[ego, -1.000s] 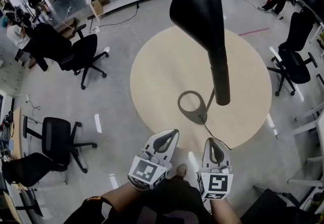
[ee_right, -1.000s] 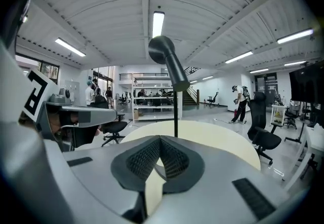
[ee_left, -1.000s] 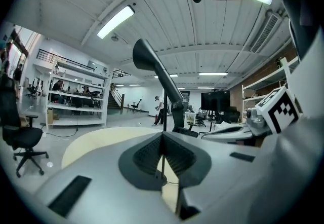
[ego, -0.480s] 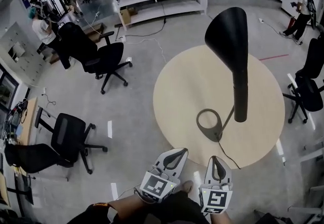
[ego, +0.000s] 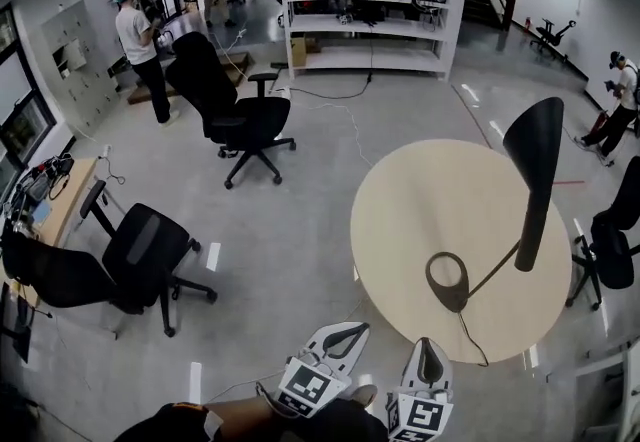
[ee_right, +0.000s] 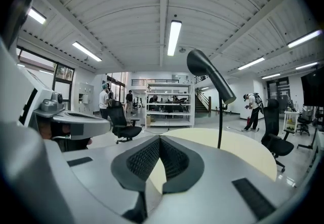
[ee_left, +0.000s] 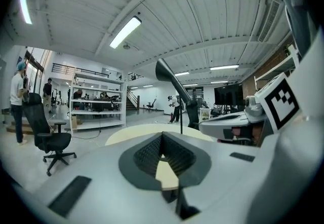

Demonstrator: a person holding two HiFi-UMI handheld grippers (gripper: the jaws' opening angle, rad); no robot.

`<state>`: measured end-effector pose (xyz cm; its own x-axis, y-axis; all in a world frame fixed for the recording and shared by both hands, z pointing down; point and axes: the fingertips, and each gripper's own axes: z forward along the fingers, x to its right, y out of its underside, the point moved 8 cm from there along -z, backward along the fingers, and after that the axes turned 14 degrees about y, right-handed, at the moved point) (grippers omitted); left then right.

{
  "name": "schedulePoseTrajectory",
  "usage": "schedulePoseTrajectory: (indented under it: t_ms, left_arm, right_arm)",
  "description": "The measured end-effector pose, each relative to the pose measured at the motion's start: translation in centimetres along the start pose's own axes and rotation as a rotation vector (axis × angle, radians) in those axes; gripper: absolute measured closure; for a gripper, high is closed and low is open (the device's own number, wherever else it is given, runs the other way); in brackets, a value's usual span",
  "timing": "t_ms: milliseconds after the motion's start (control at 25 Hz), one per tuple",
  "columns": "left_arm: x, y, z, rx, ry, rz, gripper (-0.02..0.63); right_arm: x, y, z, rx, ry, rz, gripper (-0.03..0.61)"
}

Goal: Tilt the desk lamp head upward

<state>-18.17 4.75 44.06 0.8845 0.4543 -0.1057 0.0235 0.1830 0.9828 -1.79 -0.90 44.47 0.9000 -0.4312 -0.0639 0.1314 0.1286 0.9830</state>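
Withdrawn from the lamp [ego: 530,190] by the worktop's [ego: 400,220] near edge, left gripper [ego: 362,328] and right gripper [ego: 428,341] are held clenched, empty; tilting seems done.

Left gripper [ee_left: 162,136] jaws meet at the tips — nothing held. Beyond them the desk lamp [ee_left: 173,82] stands on the round table [ee_left: 132,134], head flaring up-left; office chair [ee_left: 50,138] at left.
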Motion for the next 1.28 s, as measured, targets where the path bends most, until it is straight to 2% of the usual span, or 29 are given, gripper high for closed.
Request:
schedulePoseTrajectory:
  t_ms: [280, 520, 800, 1280]
  left_arm:
    - [-2.9, 2.5, -10.4, 0.037, 0.001, -0.014, 0.566]
    - [-0.2, 4.8, -15.7, 0.029, 0.047, -0.055, 0.566]
    - [6.3, 3.6, -18.9, 0.046, 0.063, -0.037, 0.566]
    - [23.3, 4.6, -16.0, 0.035, 0.009, -0.030, 0.566]
  right_arm:
    - [-10.7, 0.9, -4.0, -0.050, 0.007, -0.018, 0.565]
    - [-13.7, 2.0, -10.2, -0.082, 0.035, -0.056, 0.565]
    - [-12.1, 0.8, -17.3, -0.048, 0.052, -0.053, 0.565]
    - [0.1, 3.4, -28.8, -0.021, 0.011, -0.029, 0.565]
